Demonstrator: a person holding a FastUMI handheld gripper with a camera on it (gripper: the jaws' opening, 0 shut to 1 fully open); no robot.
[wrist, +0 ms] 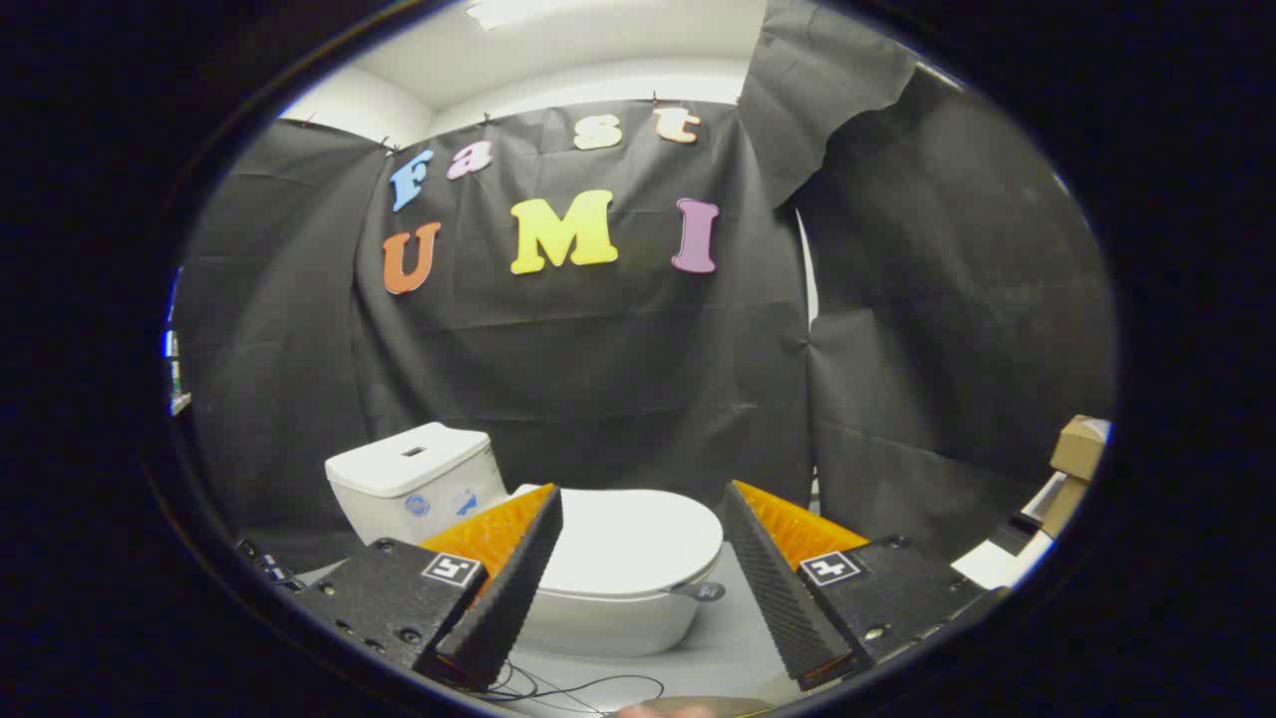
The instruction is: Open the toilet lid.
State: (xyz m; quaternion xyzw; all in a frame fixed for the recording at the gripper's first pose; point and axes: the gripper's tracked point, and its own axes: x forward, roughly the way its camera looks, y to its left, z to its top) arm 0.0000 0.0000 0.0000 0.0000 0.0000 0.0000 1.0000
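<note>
Claw [638, 519] wide open, holding nothing. Toilet lid [633, 543] shut flat on the bowl, just ahead between the fingers. Looks hard, smooth, slippery, likely a bit heavy. Best to lift by small grey tab [701, 591] at front edge.

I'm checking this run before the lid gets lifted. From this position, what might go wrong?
1. The gripper is open and touching nothing; the closed toilet lid lies flat on the bowl beyond the fingers, so they may slide over its smooth top instead of catching the edge.
2. The small grey tab at the lid's rim is a narrow target and easy to miss.
3. Loose cables on the floor just below the fingers could snag.
</note>
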